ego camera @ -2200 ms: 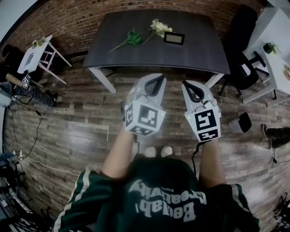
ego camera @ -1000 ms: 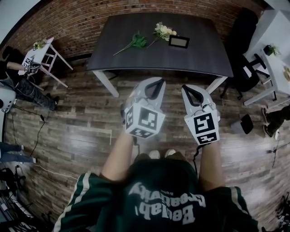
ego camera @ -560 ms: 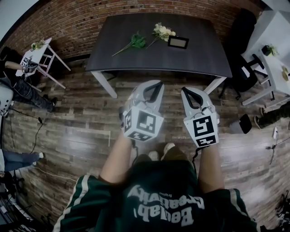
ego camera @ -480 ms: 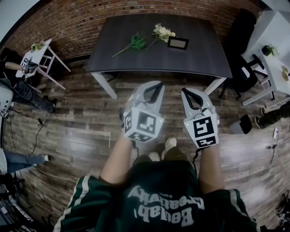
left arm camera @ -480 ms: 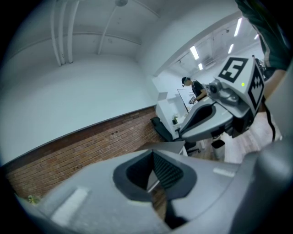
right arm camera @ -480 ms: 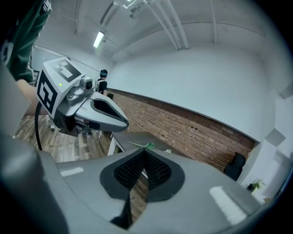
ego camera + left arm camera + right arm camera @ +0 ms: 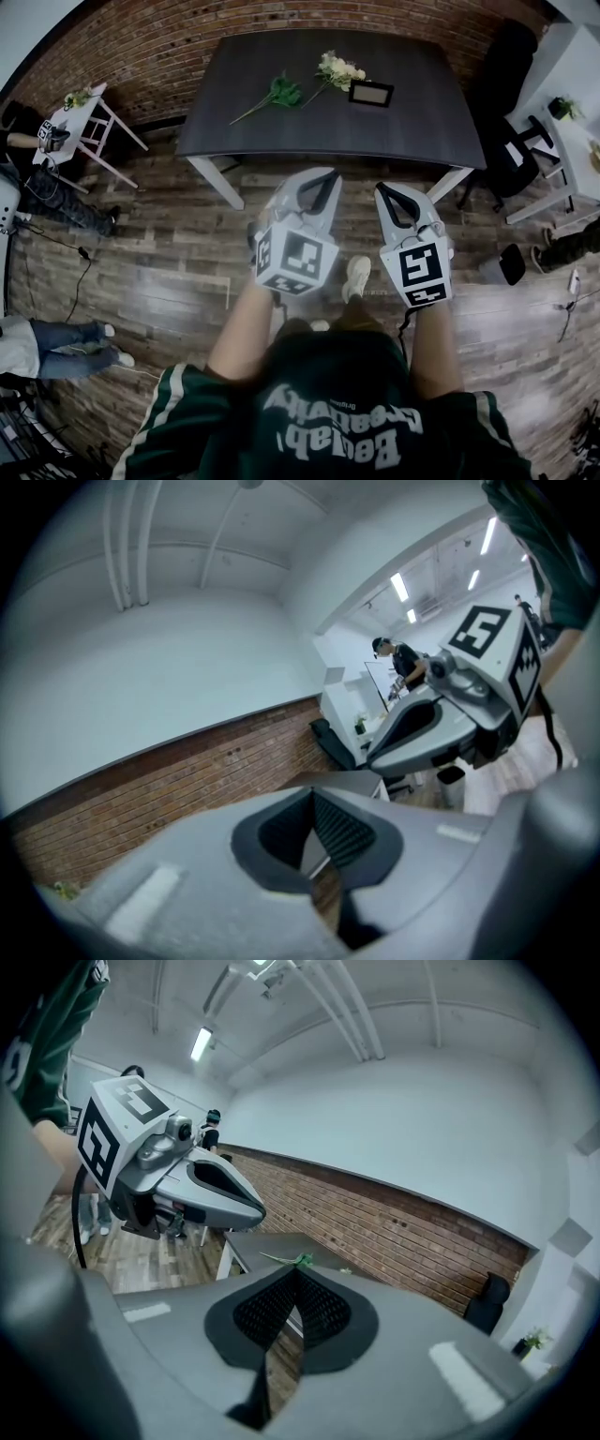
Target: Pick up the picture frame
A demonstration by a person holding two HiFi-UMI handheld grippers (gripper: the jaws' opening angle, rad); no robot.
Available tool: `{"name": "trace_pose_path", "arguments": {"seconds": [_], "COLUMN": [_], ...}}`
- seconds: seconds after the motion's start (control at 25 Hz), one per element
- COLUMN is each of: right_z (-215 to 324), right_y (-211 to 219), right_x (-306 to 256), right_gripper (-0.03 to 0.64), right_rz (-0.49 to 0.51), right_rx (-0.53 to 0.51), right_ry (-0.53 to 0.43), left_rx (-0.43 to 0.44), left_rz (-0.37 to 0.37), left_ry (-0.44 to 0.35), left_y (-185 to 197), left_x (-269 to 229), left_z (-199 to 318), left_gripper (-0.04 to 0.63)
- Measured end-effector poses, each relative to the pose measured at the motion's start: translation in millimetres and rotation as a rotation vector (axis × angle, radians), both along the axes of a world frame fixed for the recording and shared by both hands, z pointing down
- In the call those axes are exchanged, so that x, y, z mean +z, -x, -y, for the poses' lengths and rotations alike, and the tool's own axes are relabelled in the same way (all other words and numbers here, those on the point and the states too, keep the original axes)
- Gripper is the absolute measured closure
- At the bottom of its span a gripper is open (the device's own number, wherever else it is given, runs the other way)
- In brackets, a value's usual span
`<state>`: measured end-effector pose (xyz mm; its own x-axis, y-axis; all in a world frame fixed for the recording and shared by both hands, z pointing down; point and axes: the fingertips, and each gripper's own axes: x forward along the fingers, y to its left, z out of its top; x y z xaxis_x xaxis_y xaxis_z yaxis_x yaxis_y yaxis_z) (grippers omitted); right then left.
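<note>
The picture frame (image 7: 371,93), small with a dark border, lies flat on the far right part of the dark table (image 7: 403,131). Beside it lie a white flower bunch (image 7: 338,68) and a green sprig (image 7: 280,92). My left gripper (image 7: 323,175) and right gripper (image 7: 385,190) are held side by side over the wooden floor, short of the table's near edge, both shut and empty. In the right gripper view the shut jaws point at the table, with the green sprig (image 7: 300,1260) just above their tips. The frame is hidden in both gripper views.
A small white side table (image 7: 82,109) stands at the left by the brick wall. A black office chair (image 7: 511,150) and a white desk (image 7: 574,127) stand at the right. A person's legs (image 7: 58,343) are on the floor at the left, near cables. My shoe (image 7: 356,277) is stepping forward.
I have stepped toward the table, with one shoe now forward between the grippers. Both grippers keep their shut pose. A person's legs have come into view at the lower left.
</note>
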<state>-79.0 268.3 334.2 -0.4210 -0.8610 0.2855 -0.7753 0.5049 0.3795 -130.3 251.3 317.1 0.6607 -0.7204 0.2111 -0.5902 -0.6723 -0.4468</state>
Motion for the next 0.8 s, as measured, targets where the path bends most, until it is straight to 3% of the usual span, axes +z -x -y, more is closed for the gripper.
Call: {"name": "trace_pose_path", "arguments": {"seconds": [0.8], "right_z": [164], "right_y": [-65], "right_x": [3], "right_gripper": [0.611], "right_rz": [0.033], "right_rx": [-0.068], "right_ry": [0.008], "left_rx": [-0.068], "left_rz": [0.028], "left_ry": [0.017], "left_y": [-61], "left_x": [3], "left_z": [166], "left_gripper": [0.594]}}
